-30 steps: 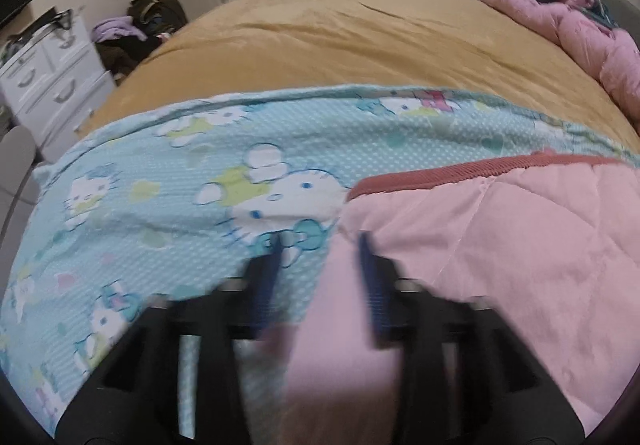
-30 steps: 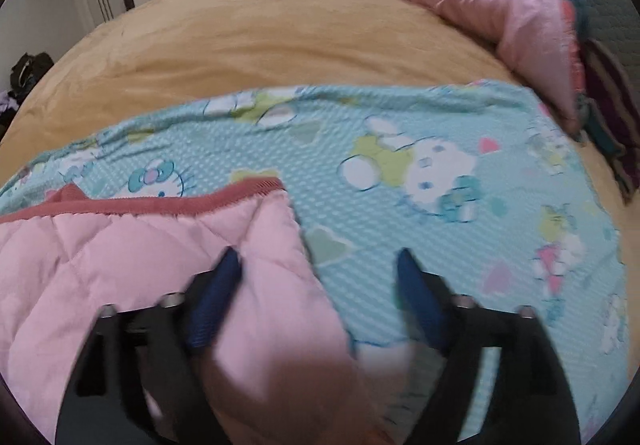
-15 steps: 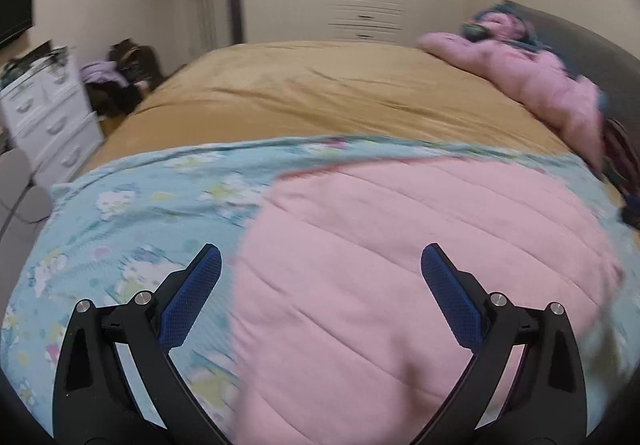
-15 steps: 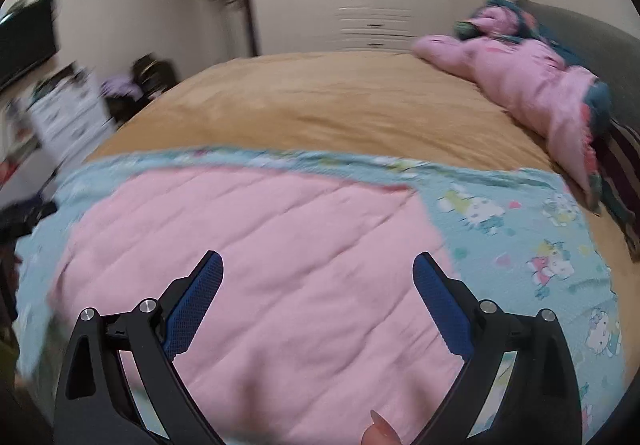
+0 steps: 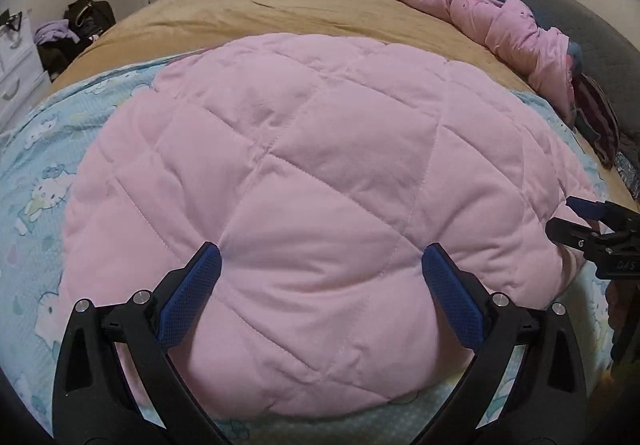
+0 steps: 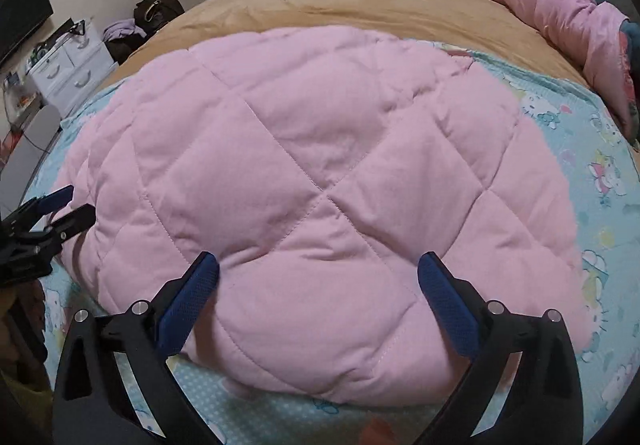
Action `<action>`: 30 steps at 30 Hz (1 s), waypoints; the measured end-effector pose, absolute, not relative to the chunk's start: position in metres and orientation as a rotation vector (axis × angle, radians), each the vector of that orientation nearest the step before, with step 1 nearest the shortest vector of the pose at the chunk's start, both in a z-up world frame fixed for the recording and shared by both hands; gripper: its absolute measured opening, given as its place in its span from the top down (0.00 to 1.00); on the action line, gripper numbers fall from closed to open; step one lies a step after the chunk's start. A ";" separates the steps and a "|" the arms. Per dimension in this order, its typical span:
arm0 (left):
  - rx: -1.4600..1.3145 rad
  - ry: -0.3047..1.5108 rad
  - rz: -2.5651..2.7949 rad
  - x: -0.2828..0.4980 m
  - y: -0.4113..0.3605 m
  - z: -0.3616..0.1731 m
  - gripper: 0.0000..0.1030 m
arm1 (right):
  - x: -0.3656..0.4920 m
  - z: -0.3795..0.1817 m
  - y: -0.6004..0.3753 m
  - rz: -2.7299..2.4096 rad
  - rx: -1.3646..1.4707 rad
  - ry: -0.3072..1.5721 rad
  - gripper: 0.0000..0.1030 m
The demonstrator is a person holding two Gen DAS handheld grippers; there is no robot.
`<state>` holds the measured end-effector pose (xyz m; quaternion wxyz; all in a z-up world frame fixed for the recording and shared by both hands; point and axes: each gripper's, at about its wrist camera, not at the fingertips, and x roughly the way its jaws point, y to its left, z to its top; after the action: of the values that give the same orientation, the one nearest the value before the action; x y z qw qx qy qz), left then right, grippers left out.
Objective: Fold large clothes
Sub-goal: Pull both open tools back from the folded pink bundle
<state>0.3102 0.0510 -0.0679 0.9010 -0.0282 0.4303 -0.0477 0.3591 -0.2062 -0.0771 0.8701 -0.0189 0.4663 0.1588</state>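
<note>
Left wrist view: pink quilted garment (image 5: 304, 181) lies folded flat on a blue cartoon-print blanket (image 5: 36, 181) over a tan bedspread (image 5: 280, 9) | left gripper (image 5: 320, 297) spread wide, jaws just opened, pinching nothing | right gripper (image 6: 318, 305) likewise spread, just opened, empty | crumpled pink jacket (image 6: 560, 5) far right.

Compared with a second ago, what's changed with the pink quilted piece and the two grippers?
Both grippers let go: the left gripper and right gripper have just been opening. The pink quilted piece, earlier pinched at its edge, now lies folded over the blue cartoon blanket. The tan bedspread is unchanged.
</note>
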 end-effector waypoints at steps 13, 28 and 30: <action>-0.066 0.859 -0.102 0.272 0.042 -0.026 0.08 | 0.315 -0.023 -0.223 0.382 0.027 0.853 0.04; -0.063 0.716 -0.069 0.210 0.056 0.037 0.08 | 0.244 0.053 -0.254 0.384 0.062 0.677 0.04; -0.057 0.708 -0.061 0.204 0.059 0.041 0.08 | 0.241 0.057 -0.260 0.377 0.072 0.666 0.04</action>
<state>0.2045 0.0594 0.0411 0.9372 -0.0280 0.3464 -0.0299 0.2407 -0.2605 0.0570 0.9270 0.0350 0.3249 0.1841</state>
